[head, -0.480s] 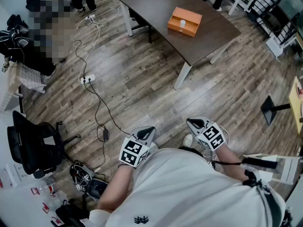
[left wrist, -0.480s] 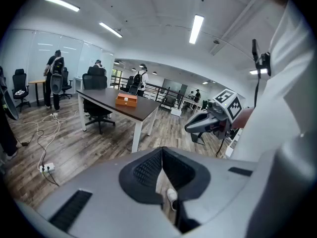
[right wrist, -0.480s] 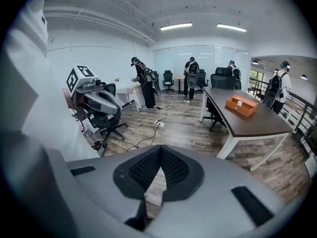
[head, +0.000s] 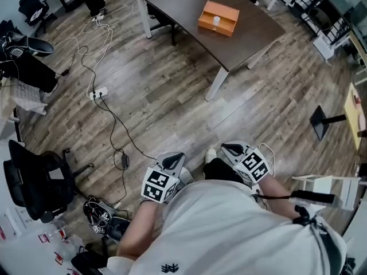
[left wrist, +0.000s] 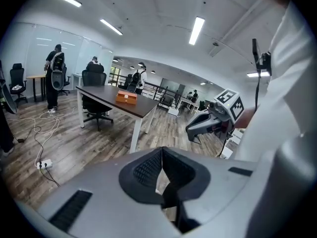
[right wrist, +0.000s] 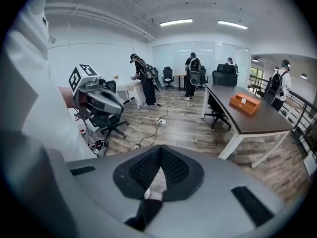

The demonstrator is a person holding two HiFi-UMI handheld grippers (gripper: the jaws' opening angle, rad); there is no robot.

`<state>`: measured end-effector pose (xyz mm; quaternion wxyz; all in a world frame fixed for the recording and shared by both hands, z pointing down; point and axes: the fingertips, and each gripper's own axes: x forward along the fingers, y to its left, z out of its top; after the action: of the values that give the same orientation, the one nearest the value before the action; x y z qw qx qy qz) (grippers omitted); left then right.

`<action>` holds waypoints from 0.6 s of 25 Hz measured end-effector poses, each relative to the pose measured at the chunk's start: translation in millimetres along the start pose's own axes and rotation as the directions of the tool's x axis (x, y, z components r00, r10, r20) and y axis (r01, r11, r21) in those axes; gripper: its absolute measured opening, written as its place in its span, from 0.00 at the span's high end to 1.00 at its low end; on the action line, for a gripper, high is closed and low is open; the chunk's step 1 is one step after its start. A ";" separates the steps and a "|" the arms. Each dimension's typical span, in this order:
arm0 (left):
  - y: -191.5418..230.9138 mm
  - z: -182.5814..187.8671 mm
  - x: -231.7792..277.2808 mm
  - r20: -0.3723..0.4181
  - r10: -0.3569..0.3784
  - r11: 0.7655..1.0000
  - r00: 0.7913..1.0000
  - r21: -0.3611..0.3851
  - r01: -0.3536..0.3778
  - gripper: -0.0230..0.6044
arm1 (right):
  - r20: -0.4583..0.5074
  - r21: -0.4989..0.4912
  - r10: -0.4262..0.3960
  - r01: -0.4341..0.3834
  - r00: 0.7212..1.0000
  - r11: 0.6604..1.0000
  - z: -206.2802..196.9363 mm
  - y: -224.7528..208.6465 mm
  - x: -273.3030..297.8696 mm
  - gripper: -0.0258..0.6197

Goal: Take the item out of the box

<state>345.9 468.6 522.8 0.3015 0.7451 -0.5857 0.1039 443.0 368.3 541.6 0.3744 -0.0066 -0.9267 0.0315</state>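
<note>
Your left gripper (head: 175, 158) and your right gripper (head: 230, 149) both hang close against your body, tips pointing out over the wood floor (head: 172, 96). Each has its fingers pressed together at the tips with nothing between them. The orange box (head: 218, 17) is well apart from you, on the dark table (head: 183, 4). It sits toward the table end nearest you, set back from both long edges and from the end edge, with bare tabletop all round it. A small white item (head: 216, 20) shows in the middle of the box's top. Between you and the table's near corner the floor is open boards. To your left a cable runs from a power strip (head: 97, 93) down toward your feet, and a black office chair (head: 34, 182) stands beyond it. To your right, a black stand (head: 327, 119) sits out on the floor, apart from the table.
</note>
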 end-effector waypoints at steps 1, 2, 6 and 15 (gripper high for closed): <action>1.8 -0.2 0.8 0.002 -0.002 1.000 1.000 -0.005 0.002 0.95 | -0.005 -0.001 0.002 -0.002 1.000 1.000 0.4 0.5 0.5 0.96; 3.0 0.3 2.2 0.005 -0.006 1.000 1.000 -0.009 0.006 0.95 | -0.012 0.000 0.004 -0.004 1.000 1.000 0.3 0.1 0.6 0.96; 14.5 11.3 14.2 0.019 -0.012 1.000 1.000 -0.016 0.013 0.95 | -0.021 0.007 0.023 -0.023 1.000 1.000 5.9 -14.6 8.9 0.96; 104.6 75.7 30.6 -0.006 0.049 0.999 0.999 -0.014 -0.049 0.94 | 0.062 0.002 0.056 -0.056 0.996 0.998 101.9 -94.4 87.2 0.95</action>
<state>241.9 386.8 512.3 0.3057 0.7280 -0.6039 0.1091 310.5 271.8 535.0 0.3443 -0.0309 -0.9373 0.0437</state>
